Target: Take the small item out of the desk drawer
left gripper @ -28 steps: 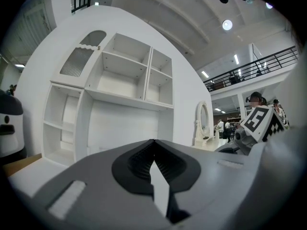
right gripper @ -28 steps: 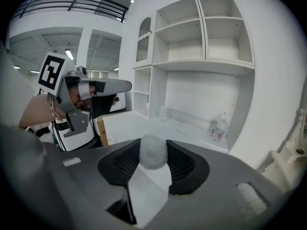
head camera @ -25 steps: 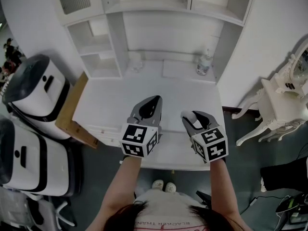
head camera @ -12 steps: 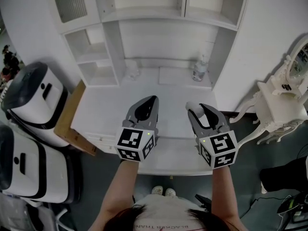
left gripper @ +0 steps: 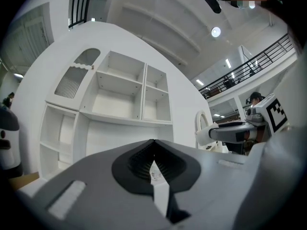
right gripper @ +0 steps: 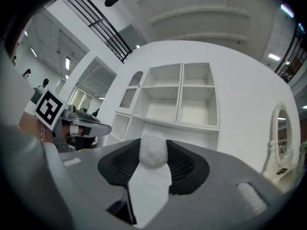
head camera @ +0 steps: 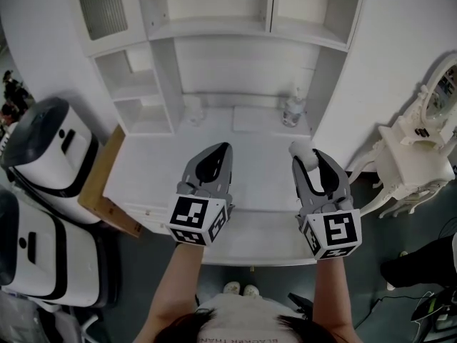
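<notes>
Right gripper [head camera: 308, 157] has its two jaws pressed on a small fluffy white ball [right gripper: 152, 152]. The ball sits right at the tips of the jaws, with one dark ribbed pad on each side of it. A little of the ball pokes out past the tips. It is almost round, just a bit taller than it is wide in the right gripper view, so it has no real long side and points no clear way. In the head view, the ball is up over the right part of the white desk [head camera: 164, 170], not touching it.

Left gripper [head camera: 226, 148] is closed too, but it holds nothing. Its jaw tips meet in a thin line in the left gripper view.

Both grippers are side by side with a gap between them. Both point away from the person, toward the white shelves [head camera: 214, 27] at the back of the desk.

A clear bottle [head camera: 291, 109] stands at the back of the desk, on the right. A wooden board [head camera: 107, 184] leans by the left side of the desk. A white dressing table [head camera: 414, 156] stands far off to the right.
</notes>
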The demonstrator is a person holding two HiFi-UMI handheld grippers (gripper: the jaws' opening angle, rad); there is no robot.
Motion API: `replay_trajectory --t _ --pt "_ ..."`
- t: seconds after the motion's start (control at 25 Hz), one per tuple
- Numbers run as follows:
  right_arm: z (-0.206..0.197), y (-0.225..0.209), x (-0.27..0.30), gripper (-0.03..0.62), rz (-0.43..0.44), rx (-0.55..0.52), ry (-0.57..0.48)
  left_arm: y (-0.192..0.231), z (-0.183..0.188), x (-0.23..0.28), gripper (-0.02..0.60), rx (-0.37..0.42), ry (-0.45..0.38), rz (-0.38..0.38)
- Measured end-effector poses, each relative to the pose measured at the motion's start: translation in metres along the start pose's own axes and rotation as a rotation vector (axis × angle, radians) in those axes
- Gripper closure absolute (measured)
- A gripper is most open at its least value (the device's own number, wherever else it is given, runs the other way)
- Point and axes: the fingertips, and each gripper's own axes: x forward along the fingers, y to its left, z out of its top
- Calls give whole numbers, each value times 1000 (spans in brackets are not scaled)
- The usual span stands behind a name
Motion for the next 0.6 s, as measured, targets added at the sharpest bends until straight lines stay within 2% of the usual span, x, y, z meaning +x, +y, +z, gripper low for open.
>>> replay_trajectory --t 0.2,0.6 --pt "11 -10 -7 431 -45 -18 -54 3 11 -5 583 51 -30 27" --pt "15 -24 -15 431 -89 -17 -71 11 28 -13 583 104 -68 80"
